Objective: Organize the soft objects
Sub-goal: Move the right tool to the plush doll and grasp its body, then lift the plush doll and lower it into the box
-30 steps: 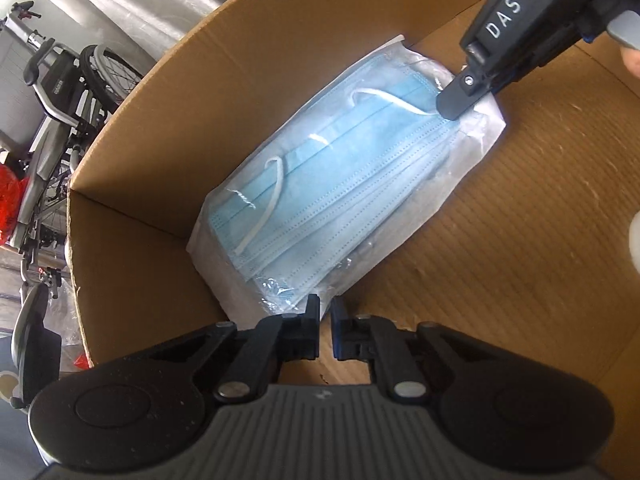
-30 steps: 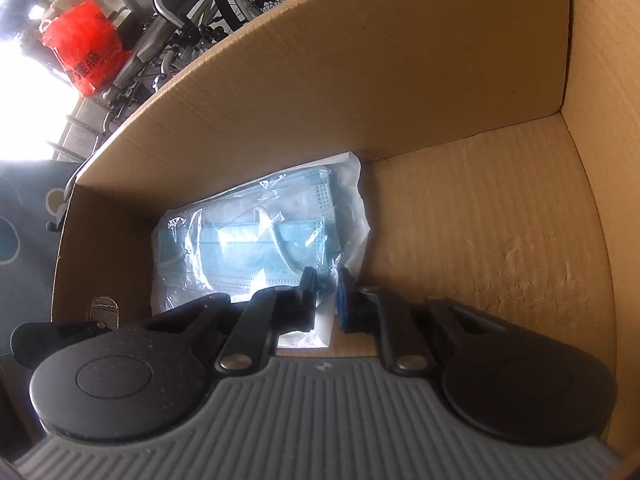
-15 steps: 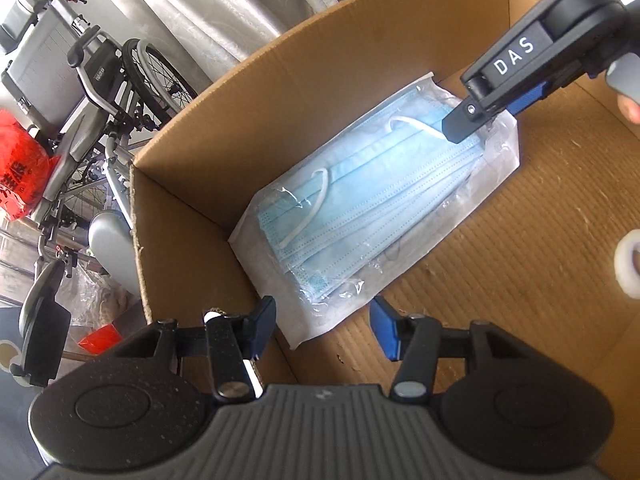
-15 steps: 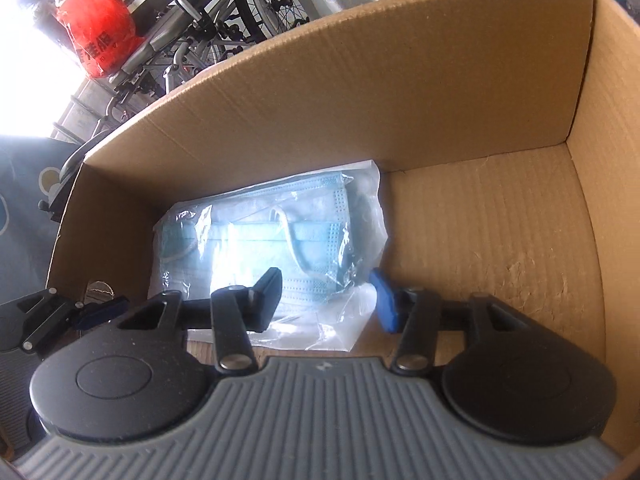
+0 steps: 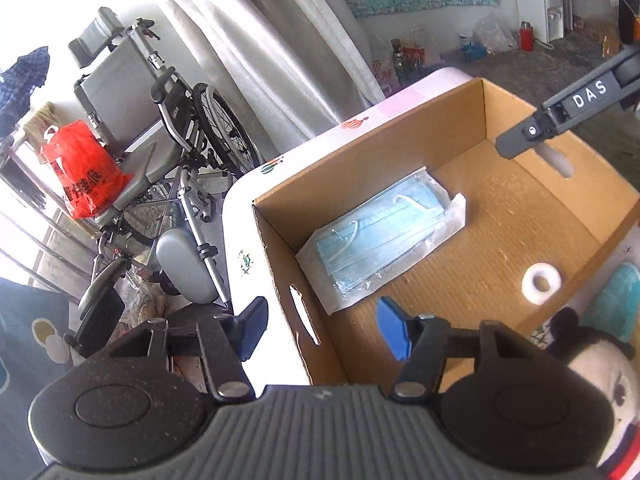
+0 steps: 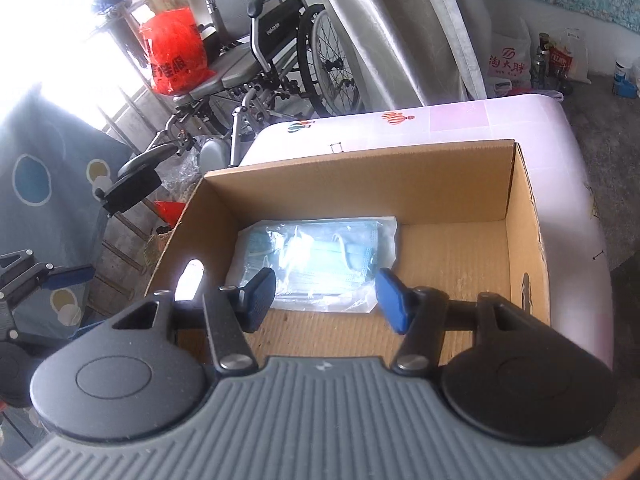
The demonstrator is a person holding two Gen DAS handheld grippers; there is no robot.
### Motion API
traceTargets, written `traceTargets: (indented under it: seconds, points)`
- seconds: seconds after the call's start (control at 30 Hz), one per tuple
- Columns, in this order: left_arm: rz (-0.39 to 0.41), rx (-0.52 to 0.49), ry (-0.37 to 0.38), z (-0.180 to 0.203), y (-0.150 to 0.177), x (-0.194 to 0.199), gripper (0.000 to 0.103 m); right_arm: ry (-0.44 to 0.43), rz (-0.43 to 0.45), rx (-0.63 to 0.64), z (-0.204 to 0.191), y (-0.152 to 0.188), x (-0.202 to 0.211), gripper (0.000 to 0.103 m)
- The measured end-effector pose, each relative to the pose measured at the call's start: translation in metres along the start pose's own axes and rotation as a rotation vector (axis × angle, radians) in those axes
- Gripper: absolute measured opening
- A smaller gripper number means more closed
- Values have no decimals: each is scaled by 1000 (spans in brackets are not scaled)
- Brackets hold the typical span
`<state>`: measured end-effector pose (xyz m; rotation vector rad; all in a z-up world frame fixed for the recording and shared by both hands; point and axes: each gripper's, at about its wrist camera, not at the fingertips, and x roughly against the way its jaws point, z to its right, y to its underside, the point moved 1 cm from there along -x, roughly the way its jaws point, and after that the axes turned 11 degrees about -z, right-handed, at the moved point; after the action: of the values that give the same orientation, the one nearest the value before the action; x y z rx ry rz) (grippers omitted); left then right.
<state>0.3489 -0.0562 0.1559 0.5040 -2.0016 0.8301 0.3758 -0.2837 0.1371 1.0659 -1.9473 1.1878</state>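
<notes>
Sealed pack of blue face masks (image 5: 382,236) flat on the floor of the cardboard box (image 5: 516,276), against the far-left wall. Left gripper (image 5: 322,330) released, jaws wide apart, held above the near-left box corner, grasping nothing. Right gripper (image 6: 326,294) likewise spread and empty, above the near box edge. White tape roll (image 5: 542,283) and plush toy (image 5: 596,376) beside the box on the pale tabletop (image 6: 460,120). Wheelchair (image 6: 280,52) with red bag (image 6: 174,50) behind.

A mask pack (image 5: 384,236) lies inside the cardboard box (image 5: 400,152), against its left wall.
</notes>
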Motion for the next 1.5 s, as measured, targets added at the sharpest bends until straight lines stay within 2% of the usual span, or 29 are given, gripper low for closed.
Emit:
traceTargets:
  seconds: [0.1, 0.17, 0.23, 0.33, 0.43, 0.53, 0.57, 0.7, 0.8, 0.97, 1.13, 1.37, 1.43, 1.5]
  points:
    - [40, 75, 87, 18, 38, 37, 65, -55, 15, 78, 0, 38, 48, 60]
    - [43, 114, 144, 34, 64, 51, 65, -60, 13, 117, 1, 61, 66, 62]
    - [46, 152, 174, 53, 88, 58, 65, -81, -1, 133, 5, 90, 82, 62]
    - [50, 200, 259, 85, 128, 59, 66, -173, -16, 109, 14, 135, 97, 62]
    - [51, 274, 327, 108, 155, 50, 67, -253, -28, 93, 15, 177, 102, 62]
    - [58, 336, 363, 131, 177, 39, 75, -295, -57, 88, 15, 212, 96, 63]
    - [55, 346, 371, 138, 181, 36, 79, -305, -76, 86, 15, 220, 92, 64]
    - [40, 342, 396, 157, 187, 29, 82, -297, -141, 104, 9, 255, 76, 66]
    - [29, 343, 401, 168, 186, 24, 89, -297, -170, 127, 6, 271, 63, 67]
    - [12, 367, 415, 176, 181, 9, 89, -316, -232, 107, 7, 270, 39, 70]
    - [-15, 395, 444, 176, 174, -5, 92, -339, -254, 95, 8, 266, 26, 71]
    - [-40, 470, 493, 173, 170, -24, 92, -390, -300, 16, 11, 263, -1, 72]
    - [-41, 485, 502, 172, 172, -28, 90, -369, -301, 20, 7, 265, -9, 72]
    - [-21, 455, 480, 175, 171, -25, 83, -350, -286, 8, 4, 267, -15, 68]
